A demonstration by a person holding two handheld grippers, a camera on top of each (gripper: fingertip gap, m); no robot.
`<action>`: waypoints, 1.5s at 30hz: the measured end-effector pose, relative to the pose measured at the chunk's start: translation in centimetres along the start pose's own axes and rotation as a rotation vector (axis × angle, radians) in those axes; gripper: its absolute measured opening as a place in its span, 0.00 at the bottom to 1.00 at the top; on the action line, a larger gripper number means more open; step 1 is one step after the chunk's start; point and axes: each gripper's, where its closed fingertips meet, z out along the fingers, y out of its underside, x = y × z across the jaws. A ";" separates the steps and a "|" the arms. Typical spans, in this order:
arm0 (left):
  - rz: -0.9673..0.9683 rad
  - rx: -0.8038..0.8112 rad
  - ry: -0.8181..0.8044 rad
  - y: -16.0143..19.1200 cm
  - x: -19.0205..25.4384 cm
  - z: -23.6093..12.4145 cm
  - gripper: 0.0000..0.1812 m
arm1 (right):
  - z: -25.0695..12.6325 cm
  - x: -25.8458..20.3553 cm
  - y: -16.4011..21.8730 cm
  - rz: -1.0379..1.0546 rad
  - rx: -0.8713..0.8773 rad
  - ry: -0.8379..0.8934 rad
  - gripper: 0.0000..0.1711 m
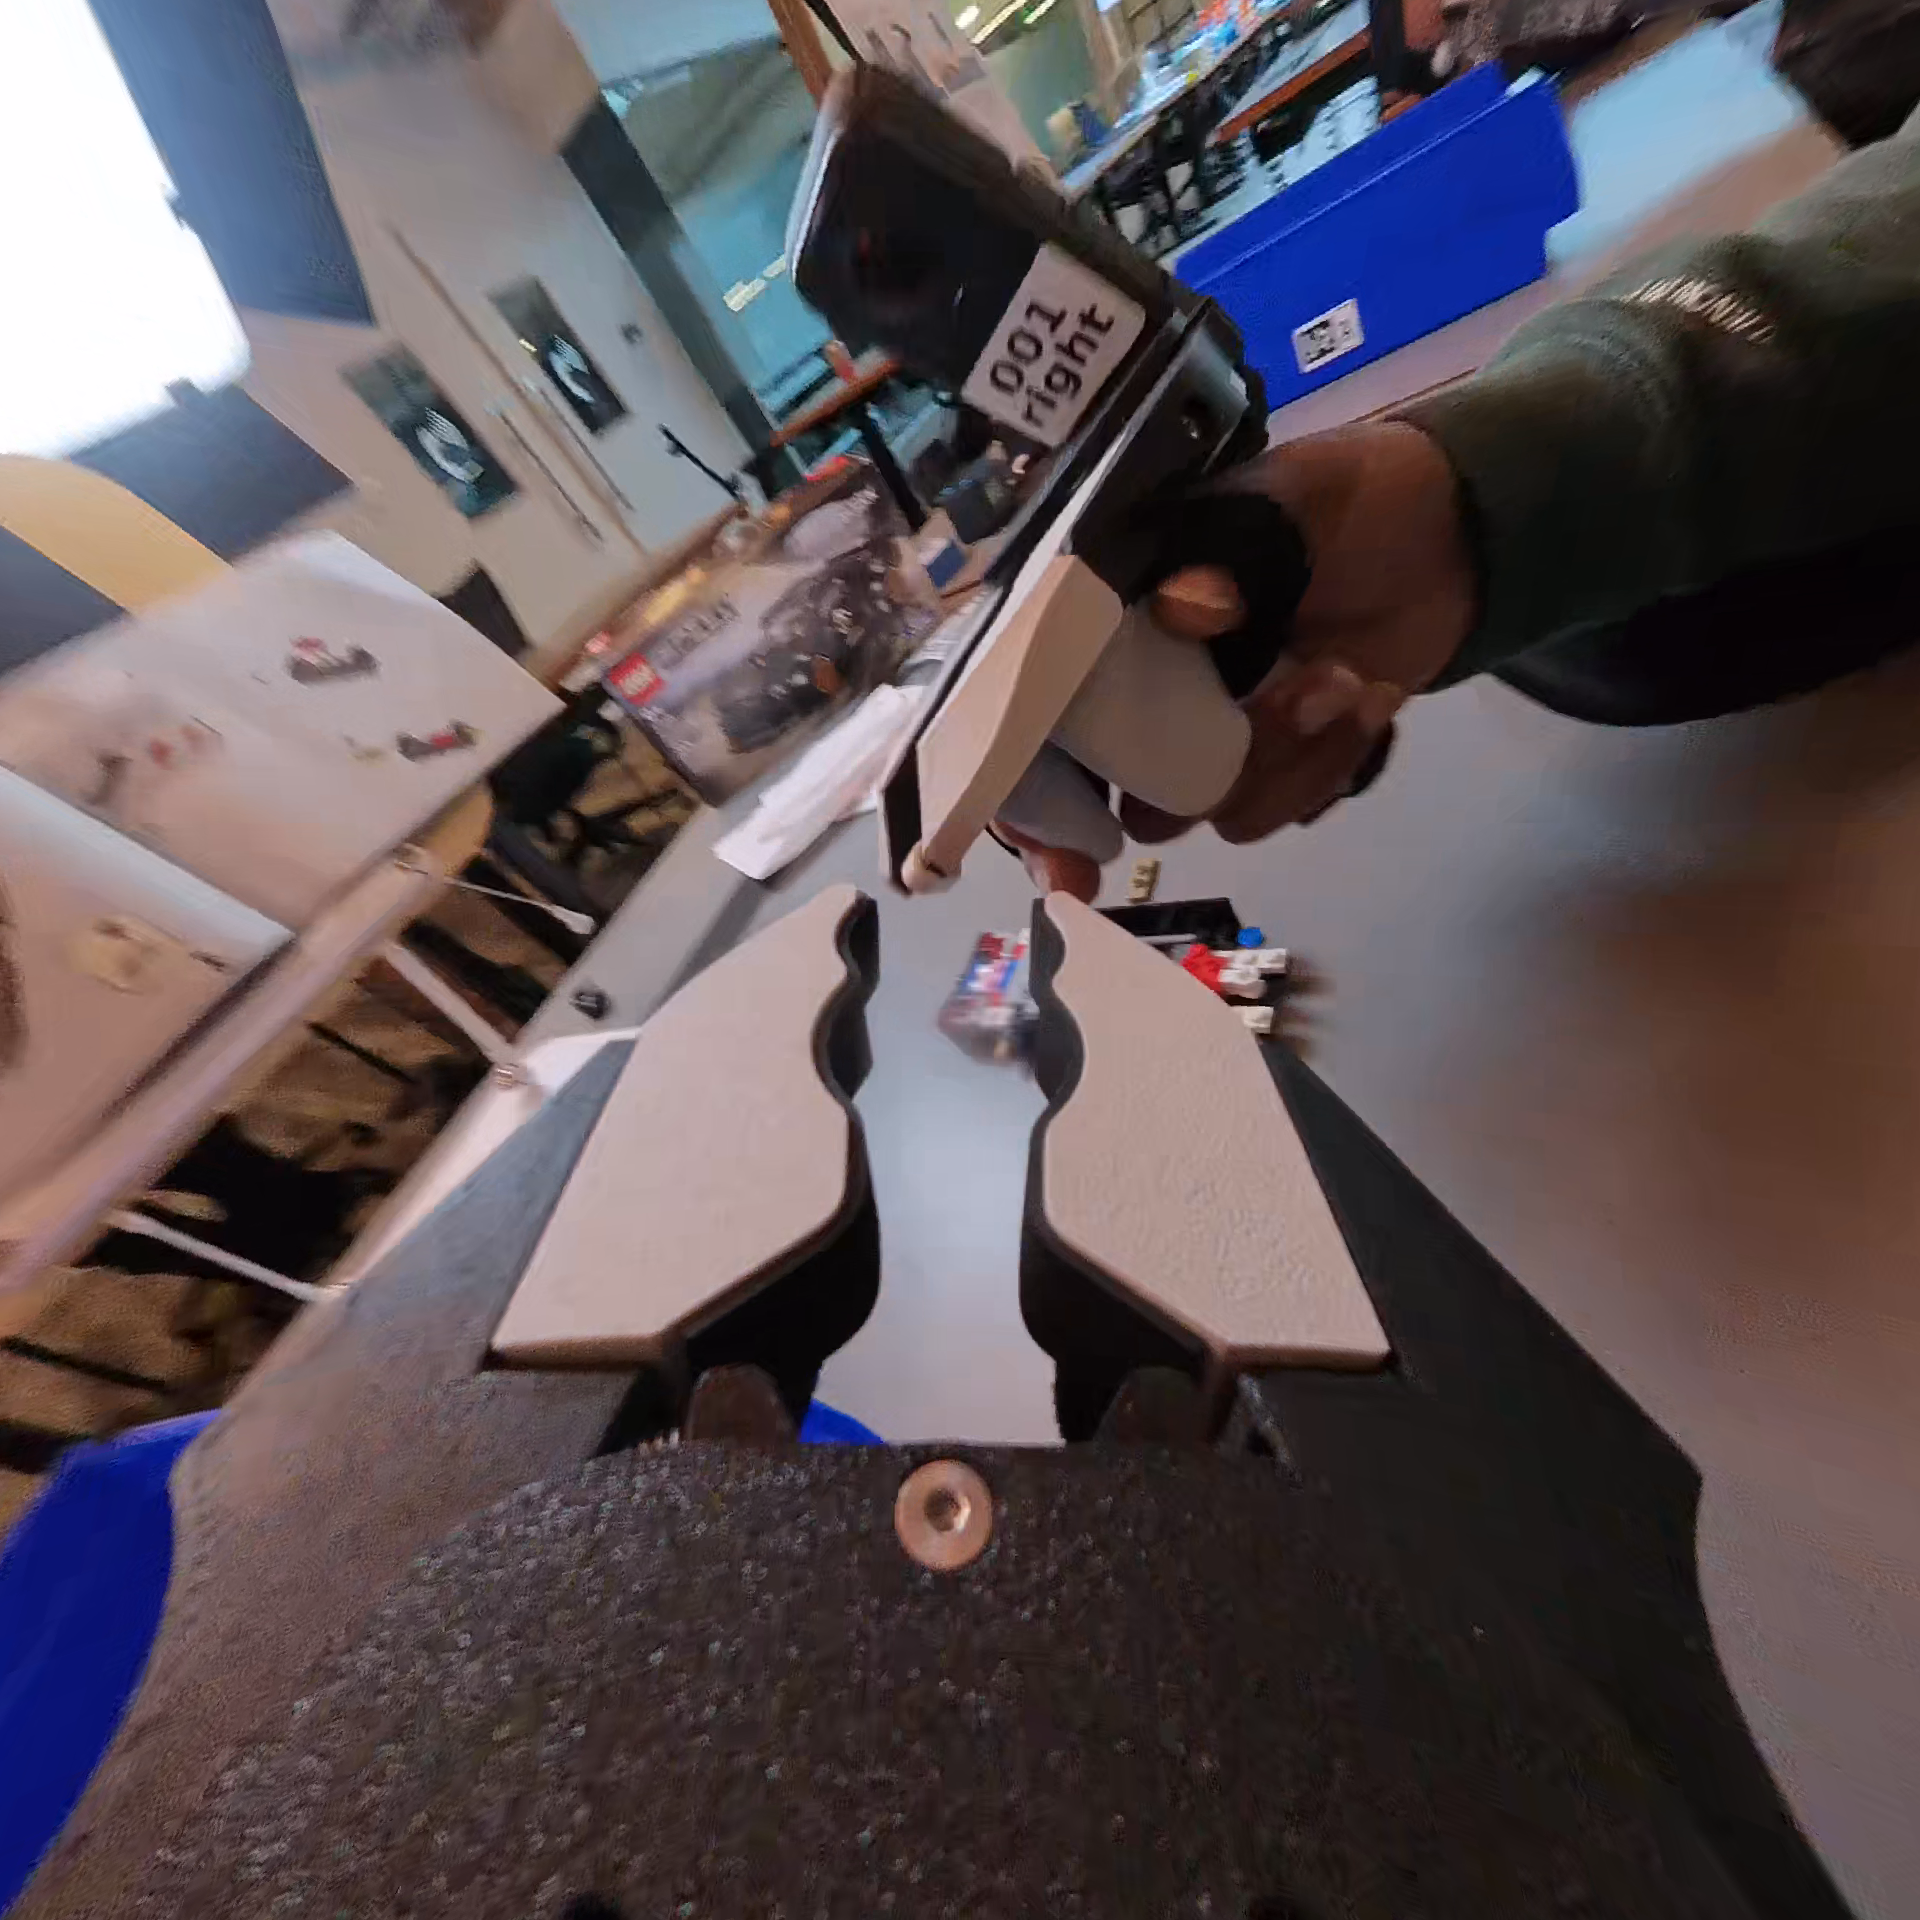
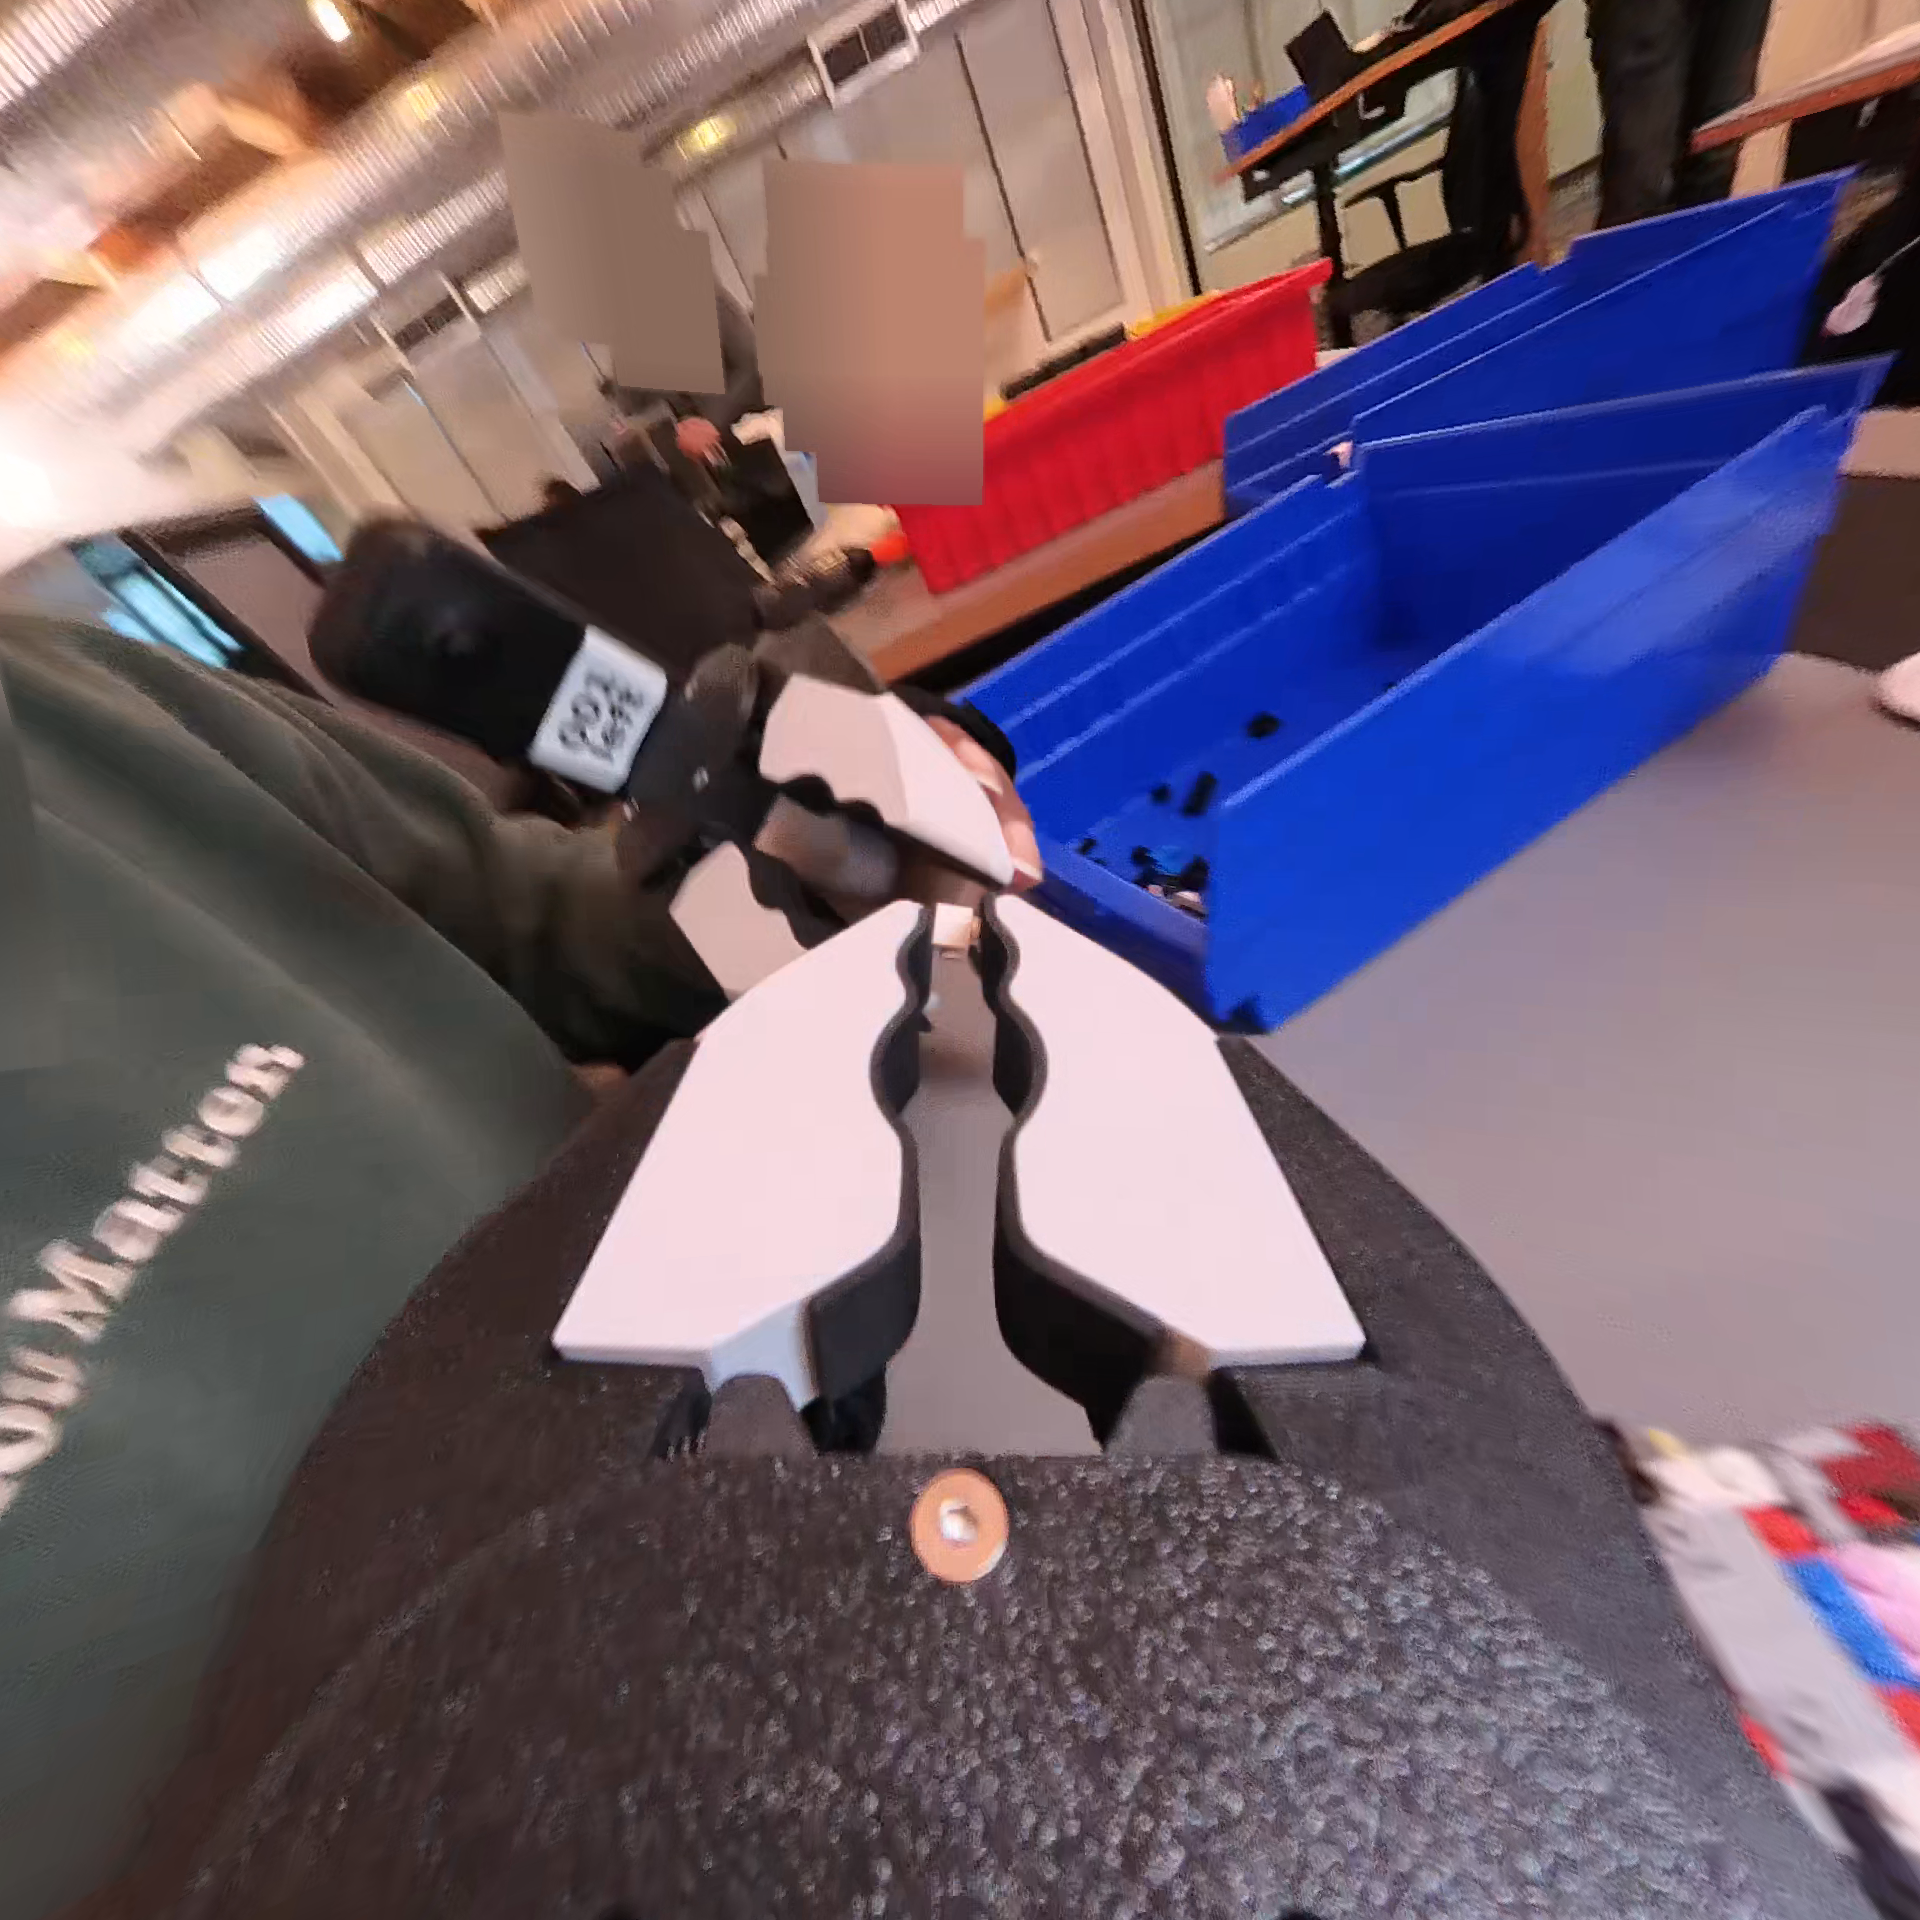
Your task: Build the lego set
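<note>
Right of the right gripper (image 2: pixel 954 920) – nipping a small pale piece (image 2: pixel 952 923) – a blue bin (image 2: pixel 1455 790) holds black bits (image 2: pixel 1169 831). Left gripper (image 1: pixel 954 914) gapes empty; both carry white labels.

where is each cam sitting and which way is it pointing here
Left wrist view: sits on the left gripper, looks along its open fingers across the grey table at a partly built lego model and loose bricks; the right gripper and the hand holding it show ahead.
Right wrist view: sits on the right gripper, which pinches a small pale piece, and faces the blue bins; the left gripper and a green sleeve show.
Shared: each sees the other gripper, the table and blue bins.
</note>
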 end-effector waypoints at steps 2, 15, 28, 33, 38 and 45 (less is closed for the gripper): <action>0.073 -0.007 -0.061 -0.3 -0.3 0.1 0.11 | 0.4 -1.0 0.0 0.105 0.015 -0.082 0.05; 0.117 -0.028 -0.186 0.0 -3.4 -1.2 0.00 | -3.4 1.3 -3.2 0.153 0.162 0.008 0.00; -0.007 -0.260 0.119 5.7 1.6 0.8 0.12 | -6.1 5.6 -0.5 -0.221 -0.153 0.371 0.07; -0.194 -0.681 0.167 13.4 3.2 0.4 0.22 | -6.8 6.2 0.7 -0.273 -0.220 0.408 0.10; -0.398 -0.663 0.158 13.6 3.9 1.5 0.23 | -7.1 6.6 1.9 -0.307 -0.287 0.420 0.10; -0.473 -0.578 0.140 12.7 4.0 5.0 0.24 | -8.0 6.8 2.1 -0.309 -0.301 0.434 0.10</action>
